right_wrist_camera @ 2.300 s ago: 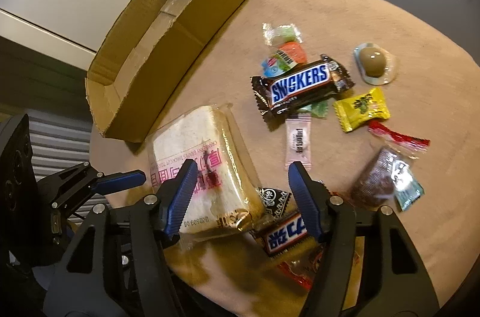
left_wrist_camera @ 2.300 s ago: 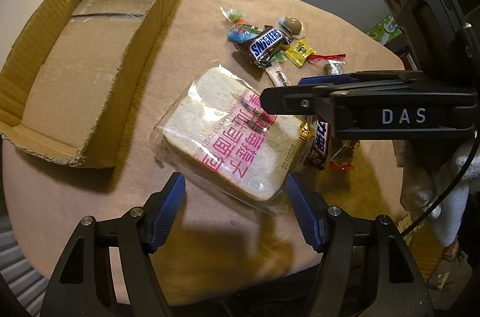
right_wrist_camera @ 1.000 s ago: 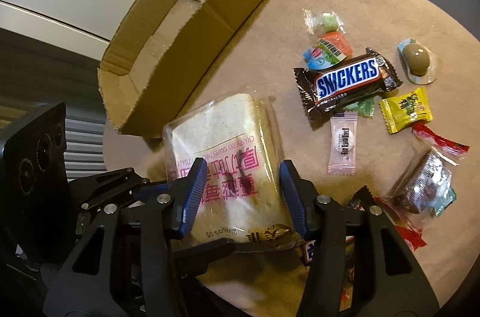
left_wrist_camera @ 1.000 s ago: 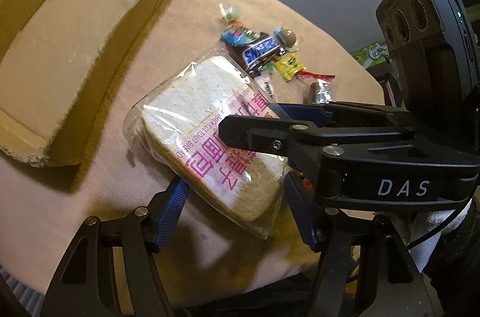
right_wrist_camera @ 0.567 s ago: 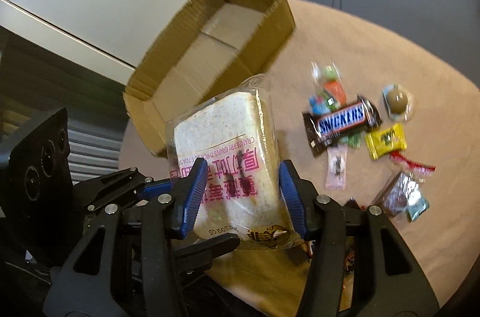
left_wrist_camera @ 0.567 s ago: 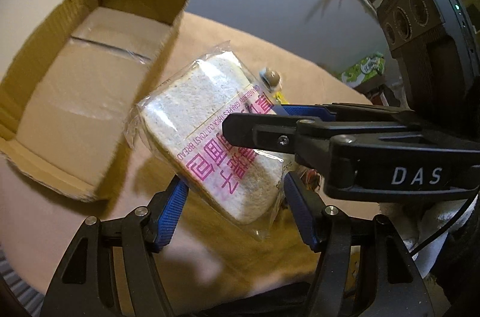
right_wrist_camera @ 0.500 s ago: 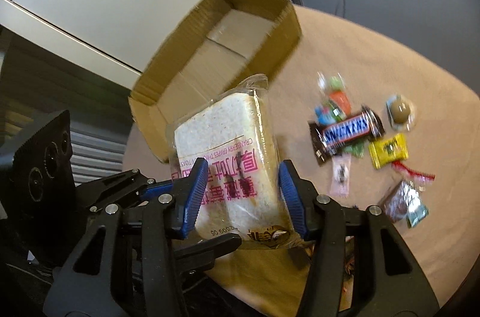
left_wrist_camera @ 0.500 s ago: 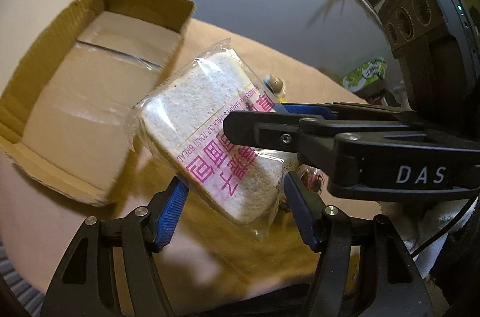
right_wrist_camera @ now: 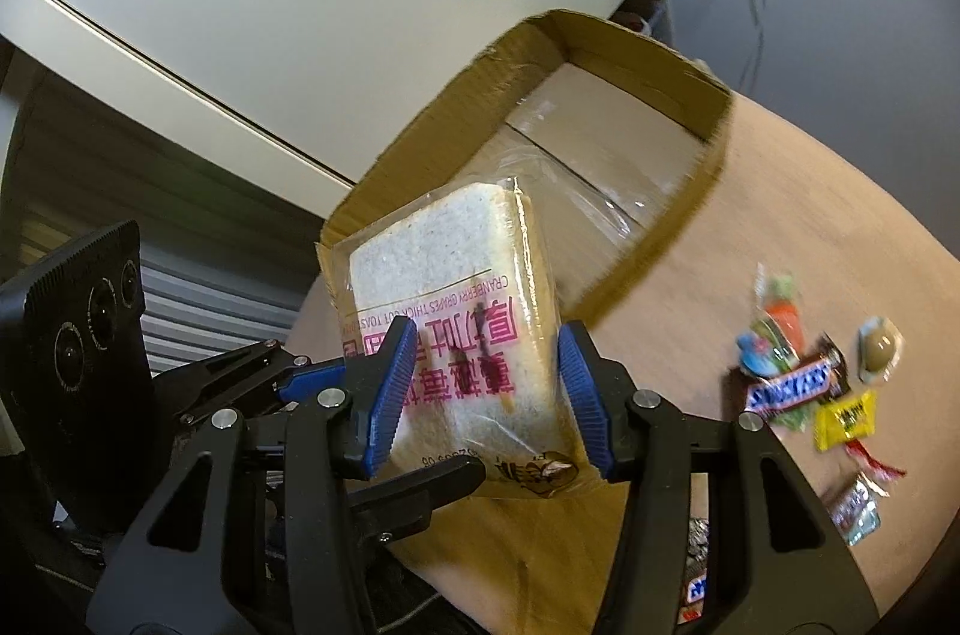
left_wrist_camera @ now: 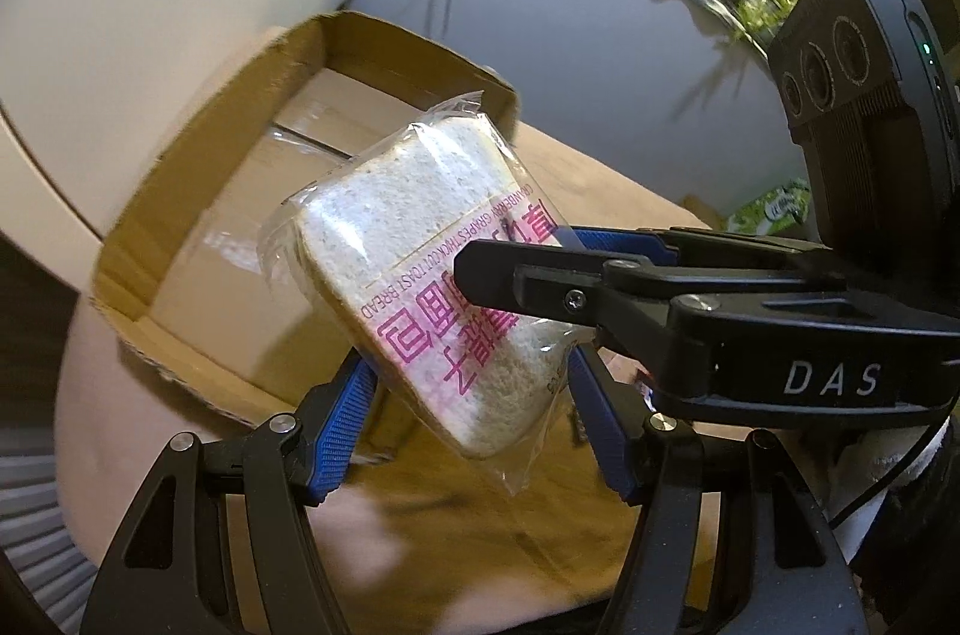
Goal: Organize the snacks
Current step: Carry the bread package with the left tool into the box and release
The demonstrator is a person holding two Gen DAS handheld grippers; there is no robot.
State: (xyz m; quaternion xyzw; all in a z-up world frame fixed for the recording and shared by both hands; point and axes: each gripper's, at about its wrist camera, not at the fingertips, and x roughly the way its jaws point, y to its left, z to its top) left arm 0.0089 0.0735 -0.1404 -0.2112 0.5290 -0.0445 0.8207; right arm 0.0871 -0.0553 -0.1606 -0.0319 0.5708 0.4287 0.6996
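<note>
Tan table (right_wrist_camera: 810,227), bread pack (left_wrist_camera: 432,287) tilted boxward

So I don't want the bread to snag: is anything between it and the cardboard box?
Nothing visible. The bagged bread hangs in both grippers above the table, and the open cardboard box beyond it looks empty inside.

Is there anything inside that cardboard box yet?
No, the cardboard box shows only its bare taped floor; the bagged bread is held in the air.
</note>
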